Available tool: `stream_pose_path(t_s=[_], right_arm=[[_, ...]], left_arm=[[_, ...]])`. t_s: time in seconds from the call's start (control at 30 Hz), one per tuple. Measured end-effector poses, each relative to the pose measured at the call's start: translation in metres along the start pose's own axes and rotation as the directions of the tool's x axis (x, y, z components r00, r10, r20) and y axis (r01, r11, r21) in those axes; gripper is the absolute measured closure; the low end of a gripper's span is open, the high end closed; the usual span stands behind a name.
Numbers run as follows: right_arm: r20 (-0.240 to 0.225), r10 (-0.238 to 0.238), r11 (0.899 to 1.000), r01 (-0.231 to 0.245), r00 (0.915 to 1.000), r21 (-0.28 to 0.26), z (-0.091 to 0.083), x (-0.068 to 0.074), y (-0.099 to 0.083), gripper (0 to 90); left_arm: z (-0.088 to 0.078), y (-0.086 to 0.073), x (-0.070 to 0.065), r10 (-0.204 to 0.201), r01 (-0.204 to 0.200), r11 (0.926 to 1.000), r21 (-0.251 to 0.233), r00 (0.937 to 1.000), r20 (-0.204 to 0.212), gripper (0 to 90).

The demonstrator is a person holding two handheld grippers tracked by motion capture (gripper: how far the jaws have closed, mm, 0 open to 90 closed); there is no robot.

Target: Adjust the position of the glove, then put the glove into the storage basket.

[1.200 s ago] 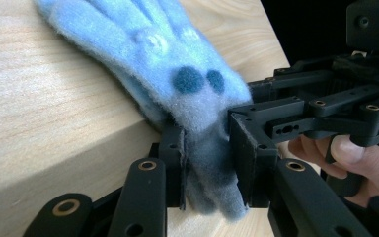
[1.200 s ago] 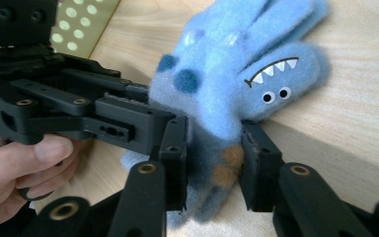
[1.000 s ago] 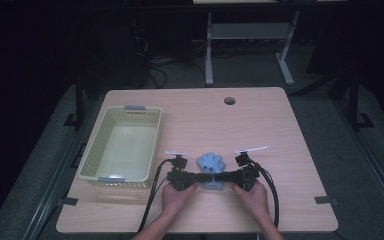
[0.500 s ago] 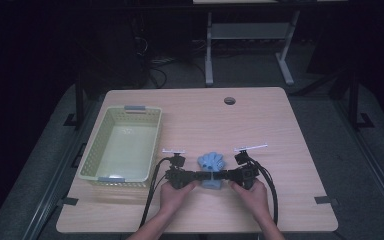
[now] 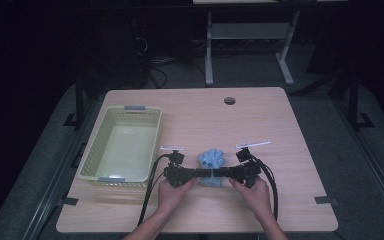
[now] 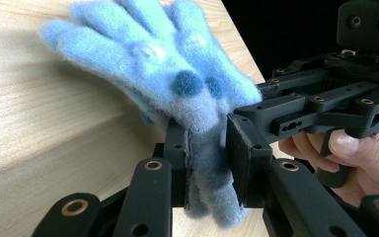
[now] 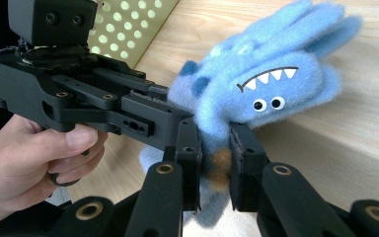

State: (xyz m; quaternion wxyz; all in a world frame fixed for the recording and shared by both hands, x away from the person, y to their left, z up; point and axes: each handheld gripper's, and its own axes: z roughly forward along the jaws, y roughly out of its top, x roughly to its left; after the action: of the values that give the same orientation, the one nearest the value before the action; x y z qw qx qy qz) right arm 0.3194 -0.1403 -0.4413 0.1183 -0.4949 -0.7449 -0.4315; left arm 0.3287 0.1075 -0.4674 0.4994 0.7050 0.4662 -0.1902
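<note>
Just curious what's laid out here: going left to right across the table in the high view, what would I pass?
Pale green perforated plastic basket → left gripper → fuzzy blue monster glove → right gripper.

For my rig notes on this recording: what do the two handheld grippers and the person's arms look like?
Both the left gripper and the right gripper are matte black linkage frames with brass-ringed pivots and flat black jaws. A black cable trails from each. A white strip sticks out near each. The forearms are bare, with no sleeves in view.
</note>
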Motion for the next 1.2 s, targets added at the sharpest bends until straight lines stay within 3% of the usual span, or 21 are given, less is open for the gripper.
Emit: stream_pose_path(t_s=[0.77,1.2], right_arm=[[0.002,-0.024,1.0,0.024,0.9997,0.003,-0.005,0.012,0.011,77.2],[-0.019,-0.054,0.998,0.054,0.9984,-0.016,-0.011,0.027,0.026,77.2]], left_arm=[[-0.012,0.007,-0.008,0.015,-0.015,0.9998,-0.015,0.9998,0.01,71.4],[-0.03,0.021,-0.017,0.037,-0.037,0.999,-0.026,0.9989,0.028,71.6]])
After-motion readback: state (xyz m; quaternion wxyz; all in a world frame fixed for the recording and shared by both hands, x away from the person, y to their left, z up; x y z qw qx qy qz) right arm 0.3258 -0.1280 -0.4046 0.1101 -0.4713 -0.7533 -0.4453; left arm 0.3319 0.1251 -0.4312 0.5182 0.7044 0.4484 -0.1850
